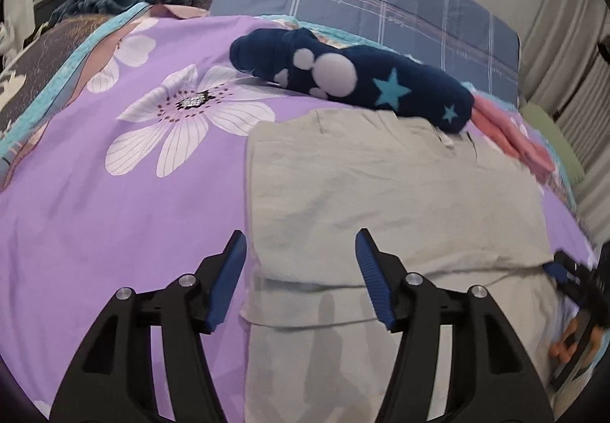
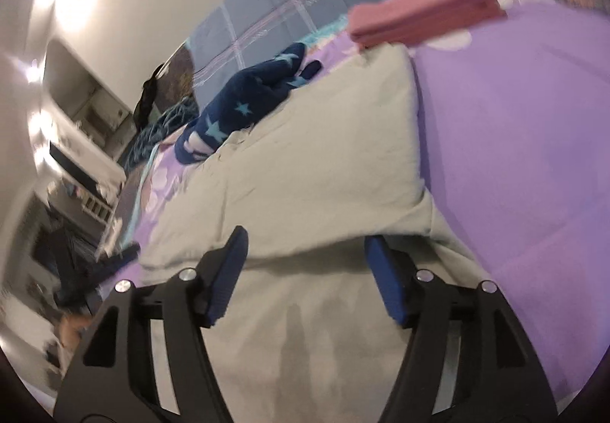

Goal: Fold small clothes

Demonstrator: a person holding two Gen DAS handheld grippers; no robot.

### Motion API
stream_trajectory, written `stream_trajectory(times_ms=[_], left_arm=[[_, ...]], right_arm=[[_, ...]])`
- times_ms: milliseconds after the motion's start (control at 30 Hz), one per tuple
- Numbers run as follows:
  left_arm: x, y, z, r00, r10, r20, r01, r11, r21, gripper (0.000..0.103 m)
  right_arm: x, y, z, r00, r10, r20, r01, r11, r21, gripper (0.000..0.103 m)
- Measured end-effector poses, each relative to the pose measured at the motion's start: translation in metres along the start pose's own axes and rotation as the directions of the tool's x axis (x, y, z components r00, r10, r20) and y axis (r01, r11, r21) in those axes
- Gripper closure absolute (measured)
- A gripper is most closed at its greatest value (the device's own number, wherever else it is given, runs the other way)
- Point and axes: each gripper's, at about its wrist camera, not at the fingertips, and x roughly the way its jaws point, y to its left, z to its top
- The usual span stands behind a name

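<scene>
Left wrist view: the left claw (image 1: 301,262) is seen half open with nothing held, over the left edge of the grey garment (image 1: 381,201), which is laid on the purple bed cover (image 1: 95,232), long side running away toward the navy star socks (image 1: 354,79) and pink cloth (image 1: 511,133). The right claw (image 2: 305,270) is spread partly open over the fold's right end, empty.
</scene>
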Motion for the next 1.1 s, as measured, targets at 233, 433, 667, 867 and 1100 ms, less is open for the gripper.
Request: stream_trajectory(times_ms=[233, 433, 667, 867, 1100], left_arm=[[0.006, 0.004, -0.012, 0.998, 0.055, -0.035, -0.054, 0.998, 0.018, 0.042], [0.011, 0.017, -0.020, 0.994, 0.091, -0.059, -0.091, 0.996, -0.004, 0.042], [0.013, 0.009, -0.027, 0.994, 0.082, -0.072, -0.079, 0.996, 0.040, 0.035], [0.013, 0.013, -0.039, 0.988, 0.148, -0.035, -0.145, 0.986, 0.084, 0.021], [0.007, 0.017, -0.038, 0.993, 0.114, -0.036, -0.113, 0.993, 0.032, 0.023]], right_arm=[[-0.011, -0.038, 0.008, 1.000, 0.016, -0.020, -0.013, 0.989, 0.149, 0.100], [-0.010, -0.030, 0.007, 0.999, 0.000, -0.035, 0.004, 0.995, 0.095, 0.098], [-0.007, -0.029, 0.011, 0.998, 0.051, -0.035, -0.046, 0.988, 0.150, 0.096], [-0.021, -0.050, 0.015, 0.999, -0.026, 0.037, 0.017, 0.978, 0.208, 0.101], [-0.019, -0.037, 0.015, 1.000, -0.007, -0.015, 0.009, 0.992, 0.127, 0.077]])
